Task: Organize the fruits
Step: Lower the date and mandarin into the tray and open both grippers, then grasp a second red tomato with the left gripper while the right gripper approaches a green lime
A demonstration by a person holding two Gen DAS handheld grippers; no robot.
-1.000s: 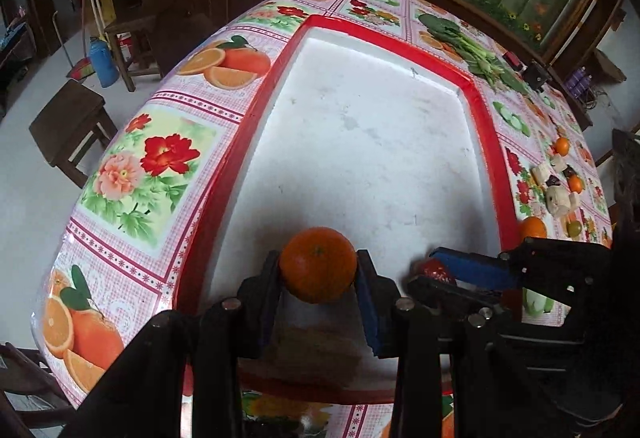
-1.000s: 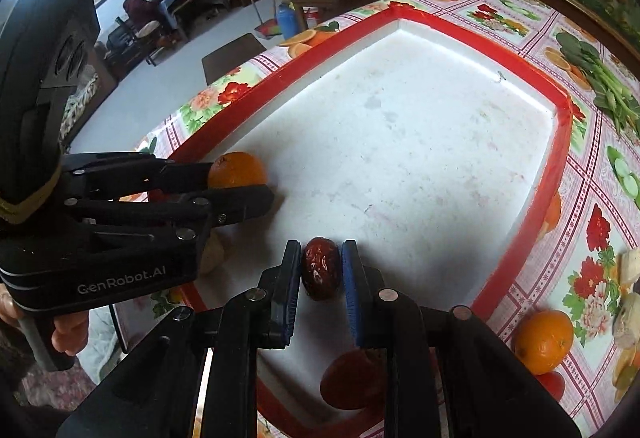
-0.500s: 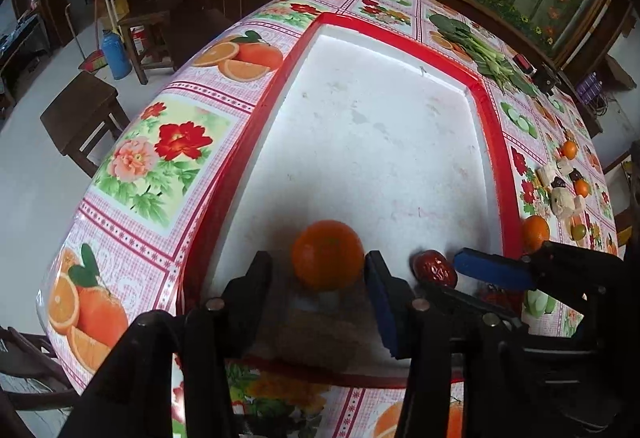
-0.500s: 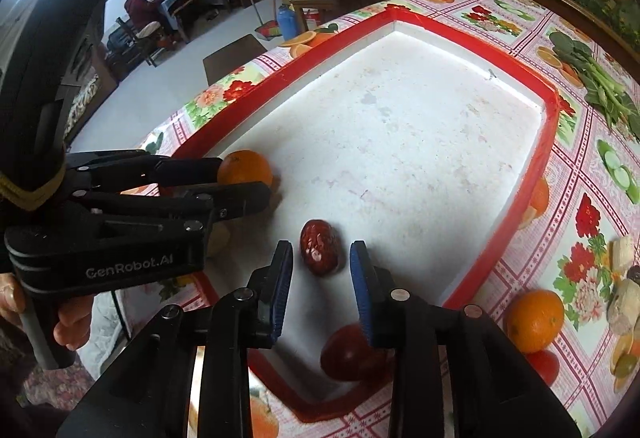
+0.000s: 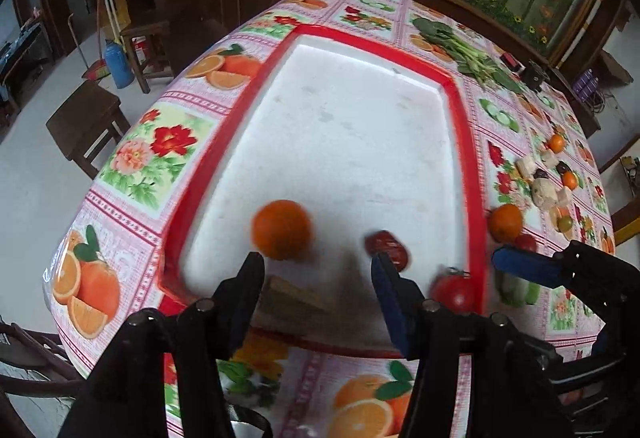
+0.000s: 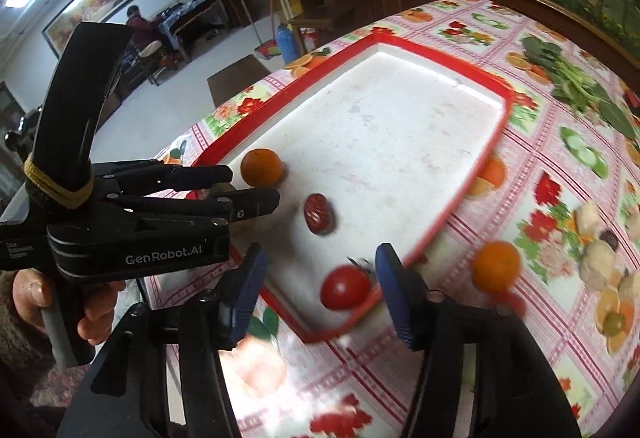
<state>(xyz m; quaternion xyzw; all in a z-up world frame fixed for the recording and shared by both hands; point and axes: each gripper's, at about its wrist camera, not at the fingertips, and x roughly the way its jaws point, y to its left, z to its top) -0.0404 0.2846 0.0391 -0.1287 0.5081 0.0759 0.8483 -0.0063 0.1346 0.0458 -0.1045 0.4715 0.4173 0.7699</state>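
A white tray with a red rim (image 5: pixel 464 157) (image 6: pixel 496 129) lies on the flowered tablecloth. An orange (image 5: pixel 282 230) (image 6: pixel 262 167), a dark red date (image 5: pixel 386 246) (image 6: pixel 318 213) and a tomato (image 5: pixel 454 292) (image 6: pixel 346 286) rest at its near end. My left gripper (image 5: pixel 316 270) (image 6: pixel 252 187) hovers just short of the orange, its jaws opening with nothing between them. My right gripper (image 6: pixel 322 258) hangs above the near corner, its jaws opening. The tomato shows between its fingers, lower down and untouched. One blue finger (image 5: pixel 524 270) of it shows in the left wrist view.
A second orange (image 5: pixel 505 222) (image 6: pixel 495 266) lies on the cloth right of the tray, near a cluster of pale food pieces (image 6: pixel 600 258). Leafy greens (image 5: pixel 460 49) (image 6: pixel 576 85) lie at the far right. Wooden stools (image 5: pixel 86 121) stand on the floor left of the table.
The left gripper let go of the orange and the right one let go of the date. Both jaws spread wide and both grippers drew back and up from the tray.
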